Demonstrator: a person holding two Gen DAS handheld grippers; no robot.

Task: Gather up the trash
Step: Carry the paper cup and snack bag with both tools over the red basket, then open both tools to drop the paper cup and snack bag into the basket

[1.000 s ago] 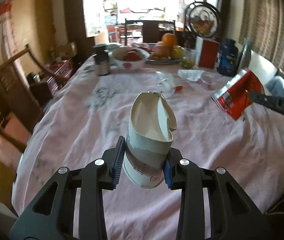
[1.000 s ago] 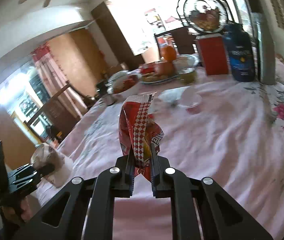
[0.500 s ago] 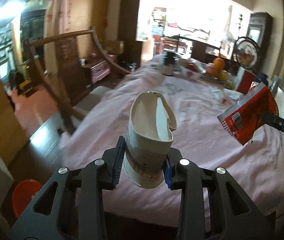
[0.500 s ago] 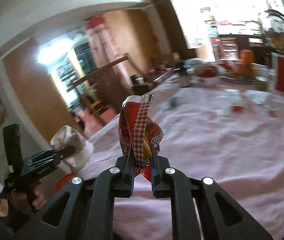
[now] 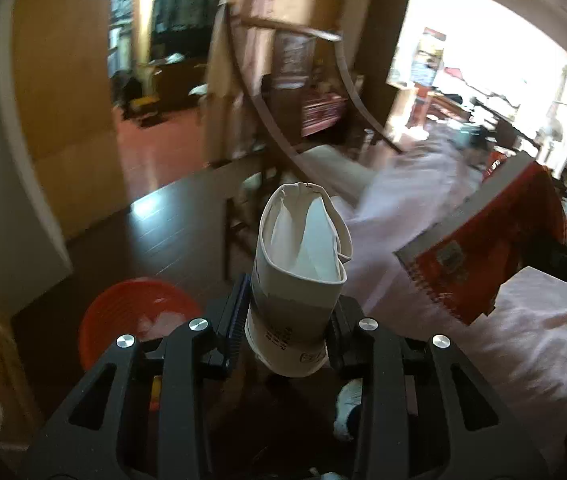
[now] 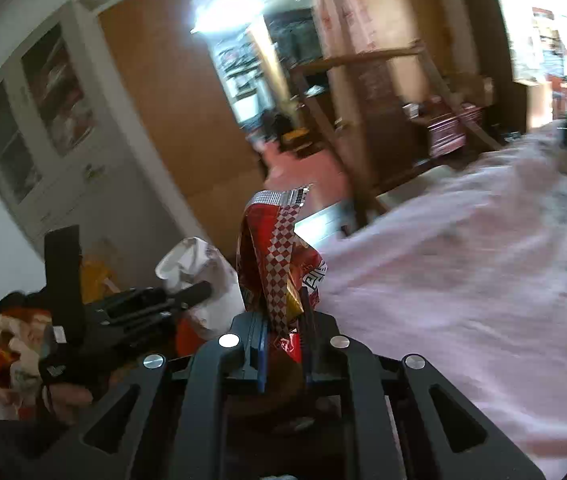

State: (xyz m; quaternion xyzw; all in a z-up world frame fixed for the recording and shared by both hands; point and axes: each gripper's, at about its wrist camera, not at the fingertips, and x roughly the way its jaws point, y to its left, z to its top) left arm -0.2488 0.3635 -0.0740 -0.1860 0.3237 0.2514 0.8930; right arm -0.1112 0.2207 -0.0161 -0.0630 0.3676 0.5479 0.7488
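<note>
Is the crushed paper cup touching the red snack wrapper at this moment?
Apart. In the left wrist view the paper cup sits between the left gripper's fingers, and pink tablecloth shows between it and the red wrapper.

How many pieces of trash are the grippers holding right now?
2. A squashed white paper cup sits in the left gripper, and a red snack wrapper in the right gripper. The orange bin holds more, partly hidden.

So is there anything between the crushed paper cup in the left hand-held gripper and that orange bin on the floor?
Nothing visible blocks it. The paper cup, clamped in the left hand-held gripper, sits just right of the orange bin, with only bare dark floor between them.
</note>
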